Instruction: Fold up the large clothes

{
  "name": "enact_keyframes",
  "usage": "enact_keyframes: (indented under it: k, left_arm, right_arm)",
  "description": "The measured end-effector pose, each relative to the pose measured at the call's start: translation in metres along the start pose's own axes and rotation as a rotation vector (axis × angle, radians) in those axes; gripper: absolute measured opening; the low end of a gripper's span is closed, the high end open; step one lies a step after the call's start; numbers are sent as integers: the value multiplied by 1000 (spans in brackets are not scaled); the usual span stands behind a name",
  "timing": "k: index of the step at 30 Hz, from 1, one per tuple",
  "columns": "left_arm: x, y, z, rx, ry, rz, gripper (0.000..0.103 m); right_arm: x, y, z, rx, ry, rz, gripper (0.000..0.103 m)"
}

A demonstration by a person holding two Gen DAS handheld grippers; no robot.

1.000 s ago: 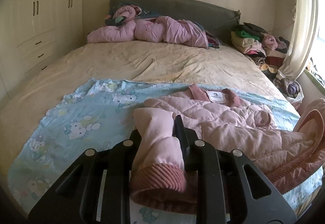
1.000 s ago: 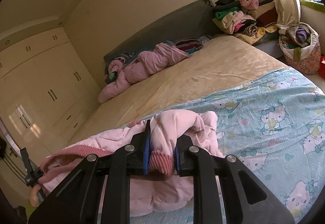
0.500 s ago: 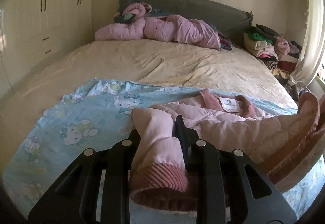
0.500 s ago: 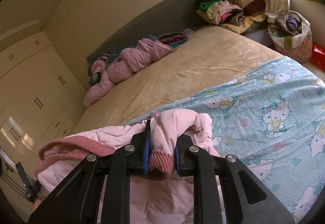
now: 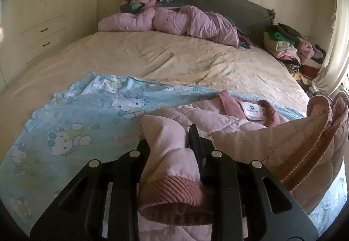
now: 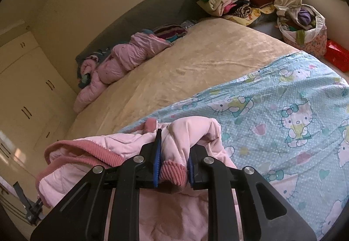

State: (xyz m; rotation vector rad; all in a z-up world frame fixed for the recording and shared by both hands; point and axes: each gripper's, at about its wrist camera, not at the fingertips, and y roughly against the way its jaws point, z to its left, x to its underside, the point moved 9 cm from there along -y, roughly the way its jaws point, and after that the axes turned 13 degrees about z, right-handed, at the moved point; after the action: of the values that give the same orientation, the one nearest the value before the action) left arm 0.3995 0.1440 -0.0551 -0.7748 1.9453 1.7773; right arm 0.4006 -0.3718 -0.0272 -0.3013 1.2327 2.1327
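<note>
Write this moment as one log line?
step: fold | left gripper: shut on pink jacket cuff | right gripper: shut on other cuff

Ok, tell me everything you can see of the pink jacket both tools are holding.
The pink jacket is pale pink, quilted and puffy-looking, with darker pink ribbed cuffs, hem and collar, and a white label inside the neck. It lies open and rumpled on the Hello Kitty sheet. The left tool is shut on one sleeve near its cuff; the right tool is shut on the other sleeve, with the hem raised.
</note>
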Motion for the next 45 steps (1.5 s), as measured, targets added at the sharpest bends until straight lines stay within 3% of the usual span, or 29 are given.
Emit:
enact_keyframes:
  k: [9,11,12,15,18,23,26,27,28,31,32,33,36,38,41,45]
  left_arm:
    - [-1,-25,1,19,16,32,20]
    - [-1,-31,2,21,21,38,20]
    - [0,-34,1,21,20,42,20]
    - [1,-40,2,26,23,50,20]
    - [0,-45,3,33,31,54,20]
    - [-2,-46,2,49,38,50,20]
    - [-5,-37,-1,77,42,27,33]
    - [-6,-31,-4,94,37,17,45]
    - [-8,-26,-7,108,31,7,58]
    - [-11,-4,-15,112,0,-35,71]
    - [-12,3,-16,104,-9,-52,76]
    - [-14,15,-13,47,-17,-91,85]
    - [-18,37,-3,-46,-20,-156,89]
    - [-16,44,7,-44,3,-169,92]
    - [1,32,29,-28,63,-122,93]
    - [37,-14,45,42,140,59,93]
  right_arm:
    - [-5,-33,-8,8,-33,35,23]
    - [-5,-38,-8,-31,-46,47,33]
    - [-6,-40,-5,-74,-47,55,43]
    - [-7,-35,5,-166,-45,48,91]
    - [-4,-21,18,-186,5,19,92]
    - [42,-30,49,-104,211,100,91]
    - [75,-58,47,-41,238,203,91]
    - [81,-66,42,-13,230,218,91]
    - [84,-70,39,0,223,216,91]
    - [85,-77,32,-11,186,200,91]
    - [84,-76,31,-21,174,194,91]
    - [82,-73,31,-22,168,184,90]
    - [70,-56,23,41,176,107,91]
    - [60,-50,11,116,192,73,91]
    - [48,-46,-9,211,218,38,91]
    - [45,-57,-29,285,246,71,91]
